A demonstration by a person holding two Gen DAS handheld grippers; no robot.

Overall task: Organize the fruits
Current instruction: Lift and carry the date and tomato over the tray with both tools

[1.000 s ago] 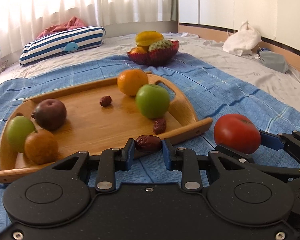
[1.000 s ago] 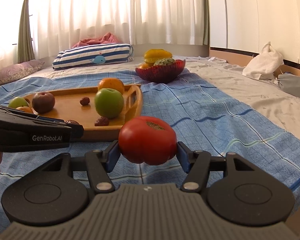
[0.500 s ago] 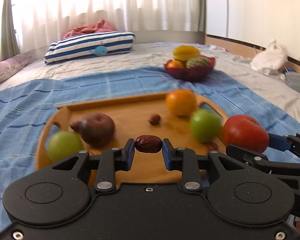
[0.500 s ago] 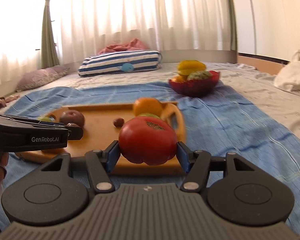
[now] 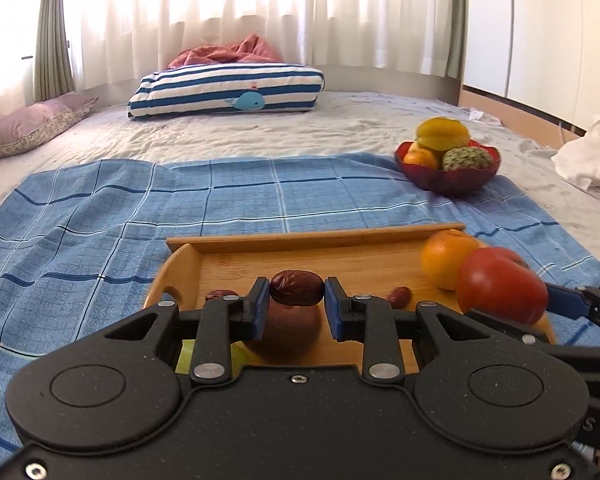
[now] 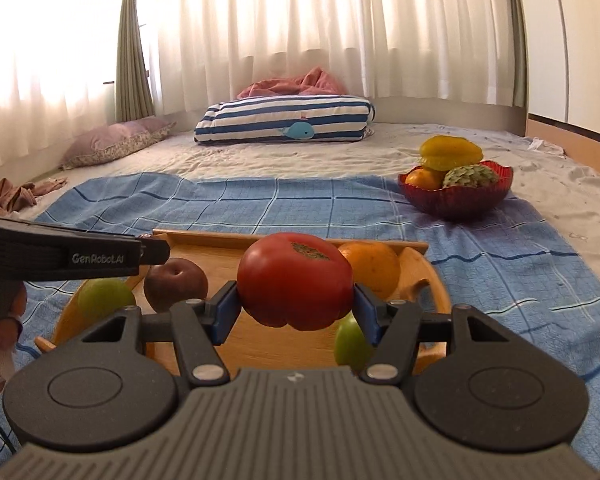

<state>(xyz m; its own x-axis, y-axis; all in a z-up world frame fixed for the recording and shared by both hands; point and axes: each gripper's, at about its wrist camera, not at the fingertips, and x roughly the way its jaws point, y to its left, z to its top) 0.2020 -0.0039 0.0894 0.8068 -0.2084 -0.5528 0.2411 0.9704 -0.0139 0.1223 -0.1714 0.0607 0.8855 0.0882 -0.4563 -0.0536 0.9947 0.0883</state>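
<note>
Date: a dark red-brown, wrinkled, oval dried date is seen, lying crosswise.
Left gripper: its blue fingers are clamped on the two ends of the date, which is held near the fingertips, above the wooden tray.
Tomato: a large, glossy red tomato with a dry brownish stem scar on top is seen.
Right gripper: its fingers are pressed against the tomato's two sides; the tomato bulges above and below them, over the tray.
Beyond the left fingers: two loose dates are lain on the tray, one just left of the fingers and one just right; a dark purple-brown round fruit is seen directly beneath the held date.
Beyond the right fingers: one orange is seen behind the tomato, and two green apples, one left of the fingers and one below the tomato.
Red bowl: one, far ahead and to the right of both fingers on the blue checked cloth; three fruits are counted in it.
Bed: the cloth and tray are carried by the bed.
</note>
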